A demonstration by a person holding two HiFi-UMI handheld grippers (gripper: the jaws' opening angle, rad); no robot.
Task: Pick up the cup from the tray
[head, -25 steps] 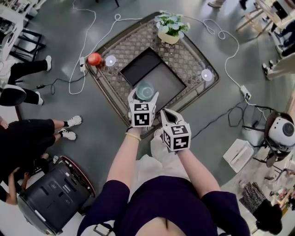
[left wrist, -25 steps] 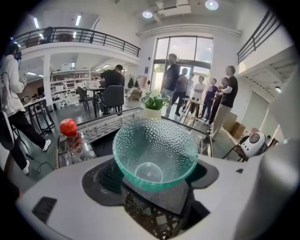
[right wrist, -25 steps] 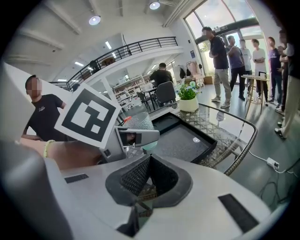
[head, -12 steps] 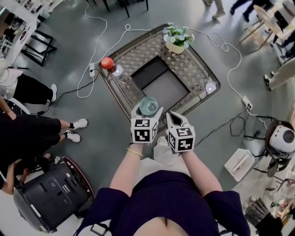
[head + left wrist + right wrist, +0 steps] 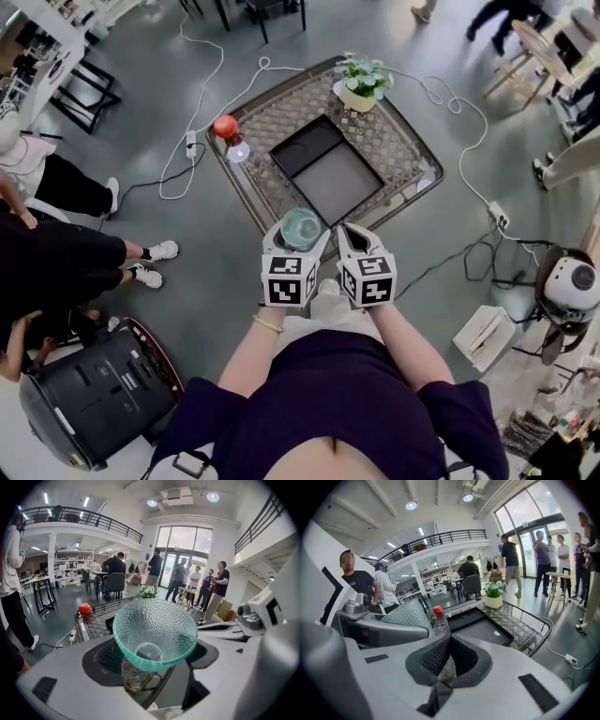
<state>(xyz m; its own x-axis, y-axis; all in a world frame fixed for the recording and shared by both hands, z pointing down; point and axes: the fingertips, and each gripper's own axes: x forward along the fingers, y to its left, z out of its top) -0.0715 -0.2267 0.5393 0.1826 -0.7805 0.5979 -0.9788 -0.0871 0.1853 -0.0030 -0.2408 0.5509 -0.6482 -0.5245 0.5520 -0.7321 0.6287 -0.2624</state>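
Red apple (image 5: 224,126) at the left corner of the woven worktop (image 5: 272,117), beside a small clear disc.

Left gripper (image 5: 300,236): fingers clenched on the cup (image 5: 302,225). The cup is pale green dimpled glass. It is clear of the tray and carried upright over the near corner of the worktop. In the left gripper view the flared bowl of the cup (image 5: 154,630) stands above the pads, which bear on the narrower lower part. Whether the pads meet a stem or a foot is hard to tell through the glass.

Handling, as a judgement: stiff and fragile, fairly light. The dimples should give the pads some bite, but smooth glass can slip under a weak squeeze. The wide bowl makes it top-heavy, so a low hold on the narrow part suits it, kept level. A pinch on the thin rim would risk chipping.

Black tray (image 5: 298,150) mid-worktop, two flat compartments, both bare.

Right gripper (image 5: 349,234) just beside the left. In the right gripper view its fingers (image 5: 440,653) are pressed together with nothing between them.

Potted plant (image 5: 361,80) at the far corner.
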